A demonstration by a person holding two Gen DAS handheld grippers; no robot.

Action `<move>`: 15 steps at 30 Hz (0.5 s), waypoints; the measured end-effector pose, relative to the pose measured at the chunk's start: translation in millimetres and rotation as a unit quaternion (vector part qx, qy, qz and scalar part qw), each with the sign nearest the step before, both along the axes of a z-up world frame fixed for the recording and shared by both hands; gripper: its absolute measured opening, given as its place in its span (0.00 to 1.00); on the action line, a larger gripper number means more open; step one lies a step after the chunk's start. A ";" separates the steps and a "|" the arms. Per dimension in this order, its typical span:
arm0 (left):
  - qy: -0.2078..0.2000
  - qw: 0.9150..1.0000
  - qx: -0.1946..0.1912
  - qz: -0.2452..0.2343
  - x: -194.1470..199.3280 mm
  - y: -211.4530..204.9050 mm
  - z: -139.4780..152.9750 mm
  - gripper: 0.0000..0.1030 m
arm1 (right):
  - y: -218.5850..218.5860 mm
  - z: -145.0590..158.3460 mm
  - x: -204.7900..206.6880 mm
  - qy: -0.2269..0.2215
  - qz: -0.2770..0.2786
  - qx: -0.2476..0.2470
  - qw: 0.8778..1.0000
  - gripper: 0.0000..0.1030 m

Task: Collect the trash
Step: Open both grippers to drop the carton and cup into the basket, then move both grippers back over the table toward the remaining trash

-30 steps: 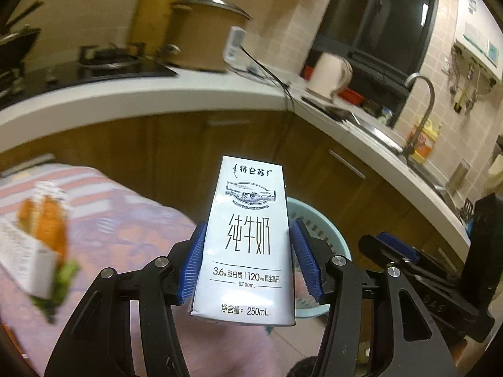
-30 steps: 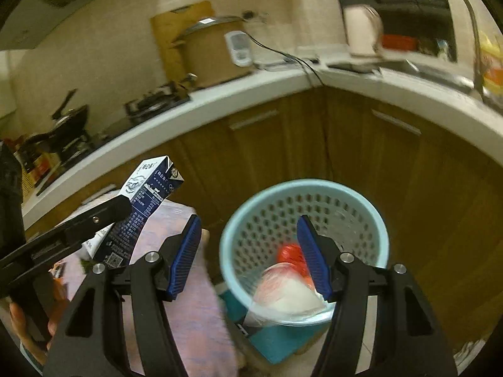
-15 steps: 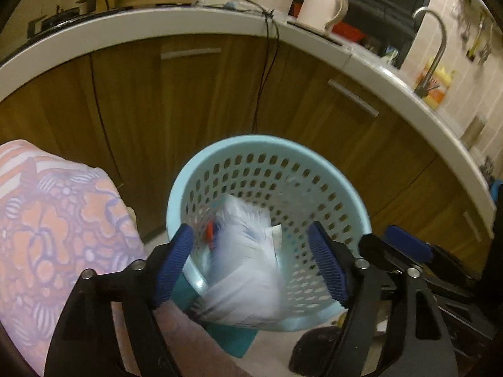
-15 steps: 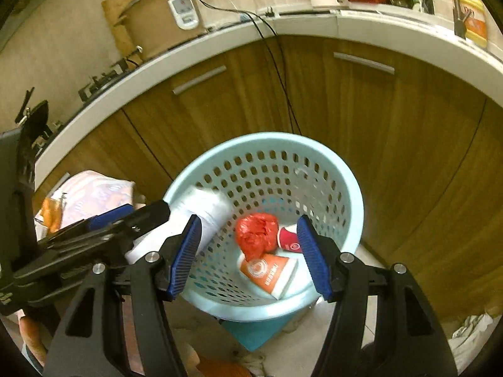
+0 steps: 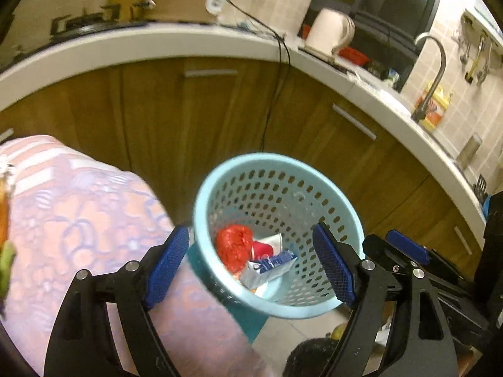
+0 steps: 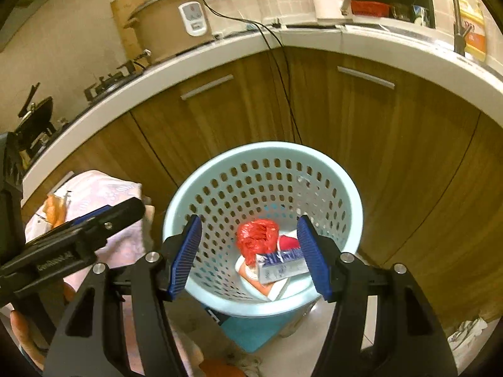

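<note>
A light blue perforated trash basket [image 5: 283,169] [image 6: 220,169] stands on the floor by the wooden cabinets. Inside lie a white and blue milk carton [image 5: 267,268] [image 6: 283,267], a crumpled red bag [image 5: 234,245] [image 6: 256,238] and a red and white cup [image 6: 287,242]. My left gripper [image 5: 251,267] is open and empty above the basket's near rim. My right gripper [image 6: 250,256] is open and empty, also over the basket. The left gripper's arm shows at the left of the right wrist view [image 6: 72,248].
A table with a pink patterned cloth [image 5: 78,220] [image 6: 103,194] stands left of the basket, with food packaging at its far edge [image 6: 55,207]. A curved white counter [image 5: 188,44] carries a kettle [image 5: 328,31], rice cooker [image 6: 169,22] and sink tap [image 5: 435,69]. A cable [image 6: 283,88] hangs down the cabinet.
One second ago my left gripper was shut on the milk carton. It opened over the basket and the carton fell in; it now lies on the other trash. Both grippers stay above the basket.
</note>
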State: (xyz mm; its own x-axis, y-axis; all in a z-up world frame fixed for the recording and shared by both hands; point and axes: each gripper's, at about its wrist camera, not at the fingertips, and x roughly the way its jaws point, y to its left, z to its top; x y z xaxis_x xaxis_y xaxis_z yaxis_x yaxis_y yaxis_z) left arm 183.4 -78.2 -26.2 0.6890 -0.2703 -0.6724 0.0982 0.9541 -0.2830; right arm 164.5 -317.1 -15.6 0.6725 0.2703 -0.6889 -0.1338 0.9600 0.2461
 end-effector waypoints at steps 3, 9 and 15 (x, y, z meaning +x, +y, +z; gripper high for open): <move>-0.020 1.000 -0.004 0.020 -18.5 18.9 16.1 0.75 | 10.3 10.8 -7.9 -0.013 0.010 0.002 1.000 0.58; -0.067 0.996 -0.002 0.062 -63.3 62.8 54.0 0.75 | 47.4 34.3 -25.5 -0.039 0.049 0.003 0.998 0.57; -0.094 0.989 0.013 0.113 -107.8 109.7 77.2 0.75 | 103.3 53.7 -44.8 -0.059 0.111 0.003 0.992 0.57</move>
State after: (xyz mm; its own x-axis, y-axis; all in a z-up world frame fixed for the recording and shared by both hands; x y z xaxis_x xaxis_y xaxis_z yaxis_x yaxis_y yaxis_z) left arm 75.7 31.5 51.0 0.8429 -0.0794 -0.5321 -0.0704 0.9643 -0.2554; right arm 119.6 -213.8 38.1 0.6717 0.4255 -0.6064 -0.3710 0.9018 0.2218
